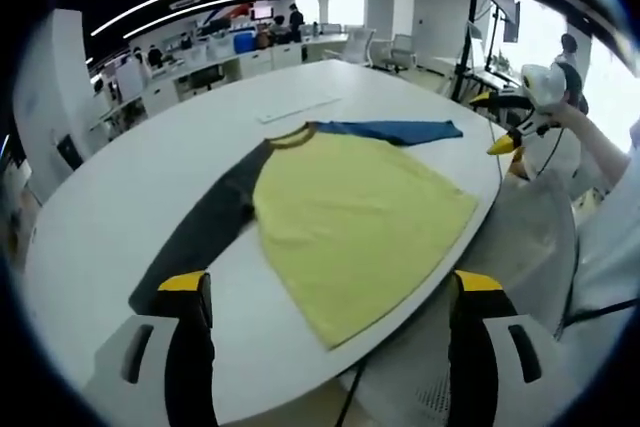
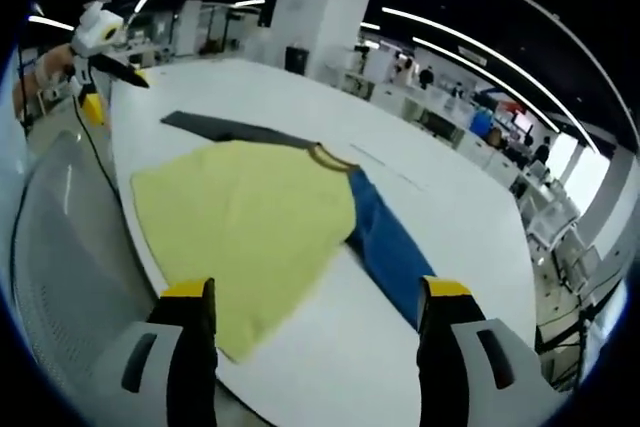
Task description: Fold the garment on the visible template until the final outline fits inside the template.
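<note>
While flat on table, garment lies ahead of open left gripper.

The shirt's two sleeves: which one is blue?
The blue sleeve lies nearest the right hand-held gripper; the other sleeve is dark grey, beyond the yellow body.

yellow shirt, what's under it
The yellow shirt lies flat on the white table. Whether a template lies beneath cannot be seen; the cloth covers that area.

surface: white table | on it: shirt (yellow body, dark and blue sleeves), spread flat
</note>
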